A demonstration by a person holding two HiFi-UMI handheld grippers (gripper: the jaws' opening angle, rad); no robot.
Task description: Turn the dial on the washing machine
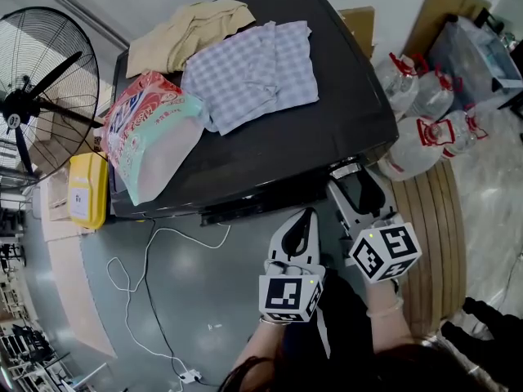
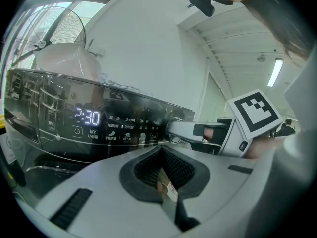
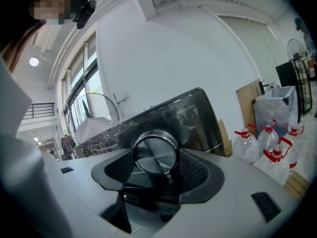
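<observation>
The black washing machine (image 1: 310, 137) is seen from above, its control panel (image 2: 114, 128) lit and reading 2:30. The round silver dial (image 3: 155, 153) at the panel's right end sits between the ribbed pads (image 3: 194, 169) of my right gripper (image 3: 157, 168), which is shut on it. From the head view the right gripper (image 1: 353, 176) reaches to the machine's front right corner. In the left gripper view the dial (image 2: 174, 127) shows with a right finger on it. My left gripper (image 1: 304, 217) hangs just in front of the panel, left of the right one, shut and empty (image 2: 163, 168).
On the machine's lid lie a checked cloth (image 1: 253, 72), a beige cloth (image 1: 188, 27) and a detergent bag (image 1: 151, 133). A standing fan (image 1: 33, 96) and a yellow container (image 1: 88, 190) are at left. Water bottles (image 1: 417, 104) stand at right. A white cable (image 1: 155, 276) trails on the floor.
</observation>
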